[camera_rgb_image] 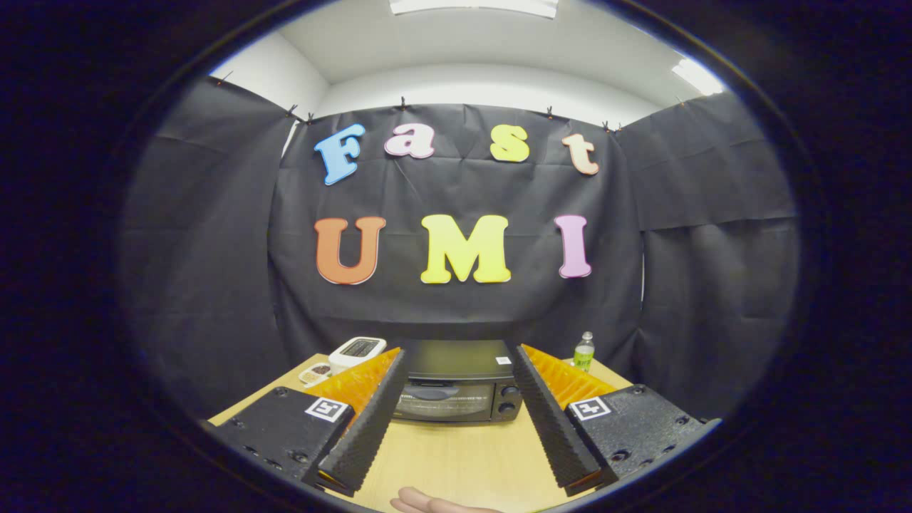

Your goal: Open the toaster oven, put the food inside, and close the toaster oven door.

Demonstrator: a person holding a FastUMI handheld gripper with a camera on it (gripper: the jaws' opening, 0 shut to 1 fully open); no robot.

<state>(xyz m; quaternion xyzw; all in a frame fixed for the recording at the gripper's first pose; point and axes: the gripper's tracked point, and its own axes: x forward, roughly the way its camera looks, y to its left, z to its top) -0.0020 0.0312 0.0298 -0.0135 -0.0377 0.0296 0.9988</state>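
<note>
A black toaster oven (456, 385) stands on the wooden table (456, 456), straight ahead beyond my fingers, its glass door shut and its handle across the top of the door. Two knobs sit on its right side. My gripper (456, 350) is open, held above the table some way back from the oven, with nothing between the fingers. A small dish of food (315, 372) lies to the left of the oven, beside the left finger.
A white toaster (358, 350) stands behind the dish at the table's back left. A clear bottle with a green label (583, 353) is at the back right. A person's hand (427, 504) rests on the table's near edge below the fingers.
</note>
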